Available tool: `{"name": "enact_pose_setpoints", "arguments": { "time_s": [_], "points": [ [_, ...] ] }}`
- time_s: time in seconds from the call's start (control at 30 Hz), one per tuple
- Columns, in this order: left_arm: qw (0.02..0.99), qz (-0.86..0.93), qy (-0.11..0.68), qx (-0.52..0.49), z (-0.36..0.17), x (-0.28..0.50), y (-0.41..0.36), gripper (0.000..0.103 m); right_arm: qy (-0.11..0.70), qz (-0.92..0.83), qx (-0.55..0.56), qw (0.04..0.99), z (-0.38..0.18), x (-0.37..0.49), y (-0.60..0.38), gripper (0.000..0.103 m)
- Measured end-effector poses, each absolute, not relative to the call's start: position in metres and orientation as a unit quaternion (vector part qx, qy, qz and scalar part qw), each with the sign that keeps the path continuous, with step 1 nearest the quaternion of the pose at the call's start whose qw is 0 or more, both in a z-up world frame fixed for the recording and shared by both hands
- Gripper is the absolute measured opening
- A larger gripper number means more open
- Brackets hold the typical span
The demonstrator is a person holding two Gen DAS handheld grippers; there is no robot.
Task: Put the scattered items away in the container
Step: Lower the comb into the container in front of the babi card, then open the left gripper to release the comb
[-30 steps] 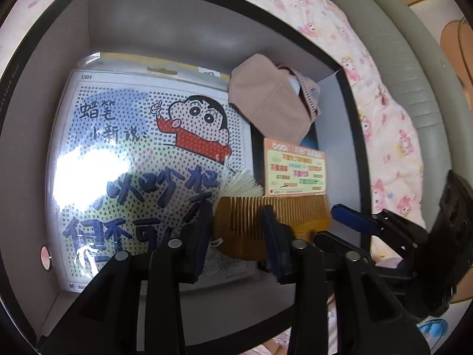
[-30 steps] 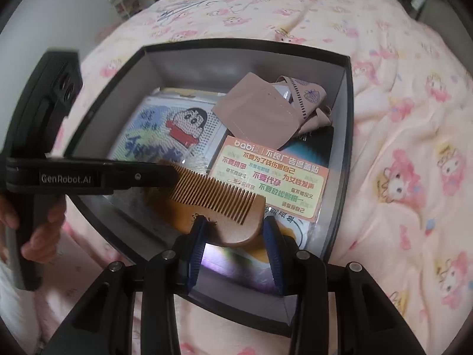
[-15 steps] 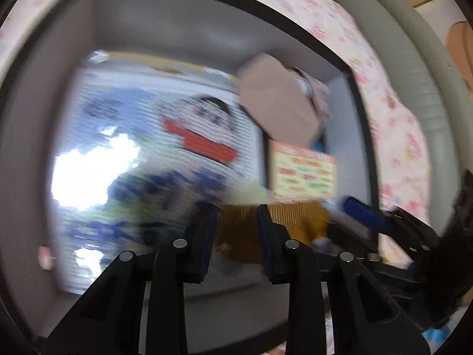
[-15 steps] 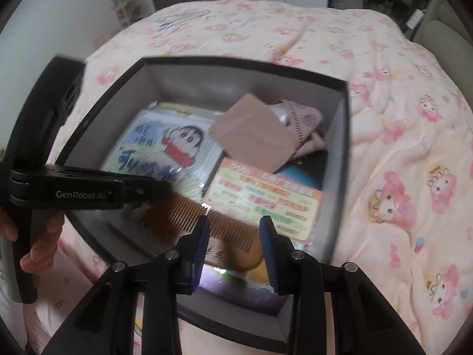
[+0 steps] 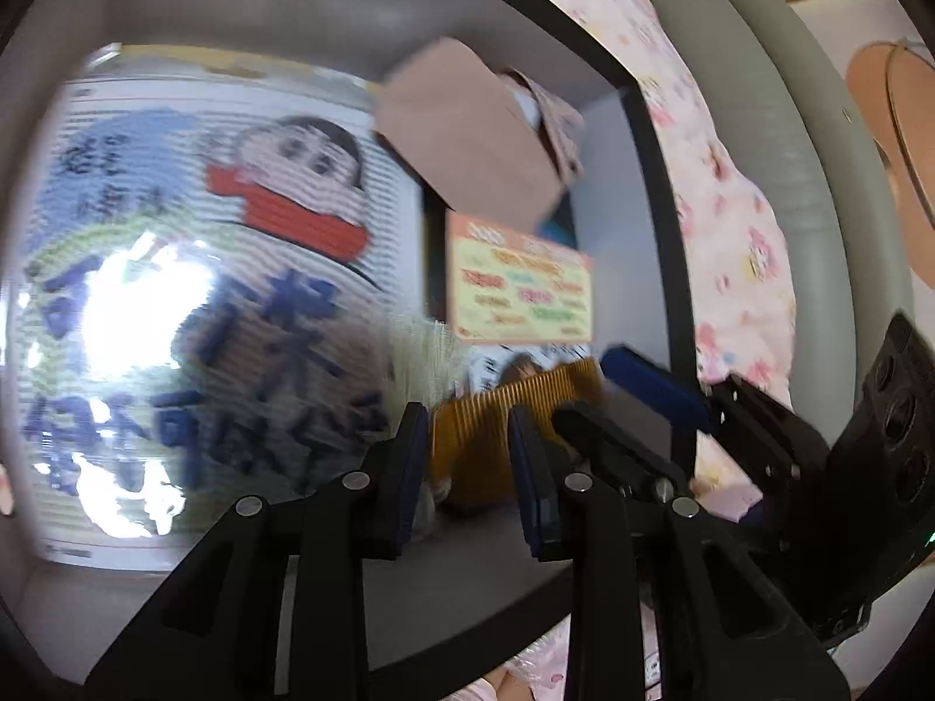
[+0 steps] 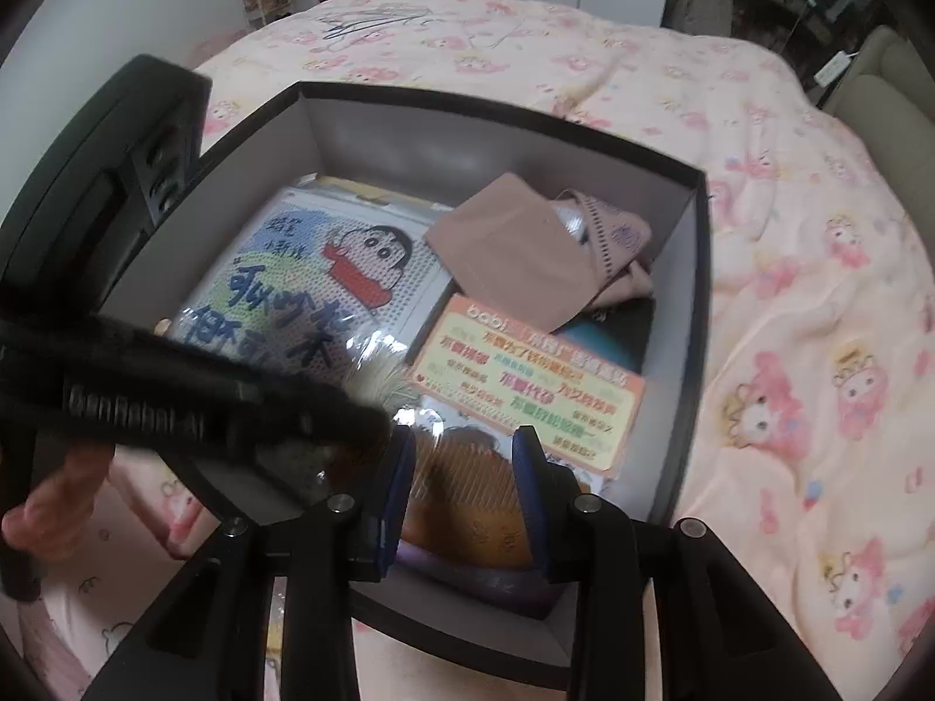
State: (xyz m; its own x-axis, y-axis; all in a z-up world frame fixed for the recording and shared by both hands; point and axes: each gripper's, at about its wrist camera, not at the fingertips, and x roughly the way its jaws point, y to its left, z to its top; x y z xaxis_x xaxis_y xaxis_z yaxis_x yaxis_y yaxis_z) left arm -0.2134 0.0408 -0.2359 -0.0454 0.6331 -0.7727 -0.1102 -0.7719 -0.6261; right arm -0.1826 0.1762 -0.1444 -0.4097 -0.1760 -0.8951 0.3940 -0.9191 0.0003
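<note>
My right gripper (image 6: 461, 473) jaws, having just narrowed, pinch the wooden comb (image 6: 467, 502) by its stiff, light, smooth spine at the box's (image 6: 695, 315) six o'clock edge, left gripper (image 5: 467, 450) jaws straddling its teeth.

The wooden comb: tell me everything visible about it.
The wooden comb is amber-brown, wood by its look, with a solid rounded spine and a row of fine, close teeth pointing into the box. It lies low at the box's near end, over glossy packets, between the pads of the right tongs, whose jaws have just been closing. Whether they press on it is unclear.
</note>
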Motion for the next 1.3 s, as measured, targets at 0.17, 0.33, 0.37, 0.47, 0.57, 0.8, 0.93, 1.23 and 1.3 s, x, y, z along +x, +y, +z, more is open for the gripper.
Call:
{"name": "enact_pose_setpoints", "arguments": {
  "time_s": [0.17,0.33,0.37,0.47,0.57,0.8,0.93,1.23,1.3],
  "points": [
    [0.247,0.711,-0.217,-0.622,-0.228,-0.215,0.021,0.027,0.089,-0.823,0.535,0.17,-0.149,-0.186,0.185,0.03],
    [0.248,0.711,-0.203,-0.626,-0.222,-0.202,0.016,0.027,0.081,-0.813,0.541,0.2,-0.147,-0.183,0.182,0.031],
    [0.25,0.713,-0.192,-0.626,-0.222,-0.199,0.02,0.027,0.078,-0.812,0.542,0.203,-0.147,-0.182,0.182,0.031],
    [0.264,0.709,-0.181,-0.629,-0.225,-0.196,0.029,0.027,0.097,-0.816,0.541,0.181,-0.149,-0.181,0.181,0.031],
    [0.276,0.702,-0.2,-0.625,-0.227,-0.198,0.027,0.027,0.118,-0.822,0.535,0.156,-0.15,-0.182,0.181,0.03],
    [0.278,0.717,-0.178,-0.614,-0.222,-0.201,0.035,0.026,0.106,-0.84,0.517,0.121,-0.135,-0.187,0.198,0.029],
    [0.256,0.728,-0.131,-0.622,-0.218,-0.214,0.066,0.026,0.08,-0.843,0.516,0.13,-0.127,-0.188,0.21,0.025],
    [0.276,0.708,-0.103,-0.642,-0.224,-0.22,0.105,0.026,-0.012,-0.862,0.489,0.134,-0.108,-0.198,0.234,0.025],
    [0.286,0.704,-0.1,-0.643,-0.226,-0.213,0.108,0.026,-0.007,-0.862,0.489,0.134,-0.109,-0.2,0.234,0.025]
  ]
}}
